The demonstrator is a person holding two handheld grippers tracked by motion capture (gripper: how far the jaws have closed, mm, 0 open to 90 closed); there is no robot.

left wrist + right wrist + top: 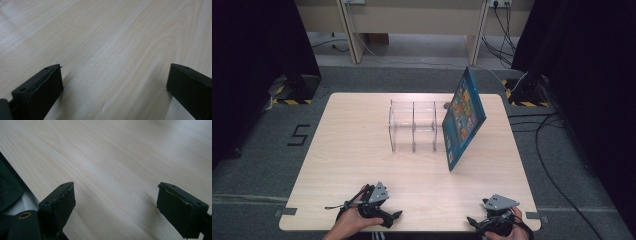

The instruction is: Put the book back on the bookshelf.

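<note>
A blue picture book (464, 117) stands tilted on the wooden table (362, 165), leaning against the right end of a clear acrylic rack (414, 126) with several slots. My left gripper (394, 216) rests near the front edge at the left, held by a hand, jaws wide apart over bare wood (115, 67). My right gripper (473, 221) rests at the front right, also open with nothing between its jaws (116, 187). Both are far from the book and rack.
Black curtains flank the table on both sides. Cables (557, 165) run over the grey floor to the right. A wooden desk frame (412, 25) stands behind. The table's near edge (22, 185) lies just left of my right gripper's jaws.
</note>
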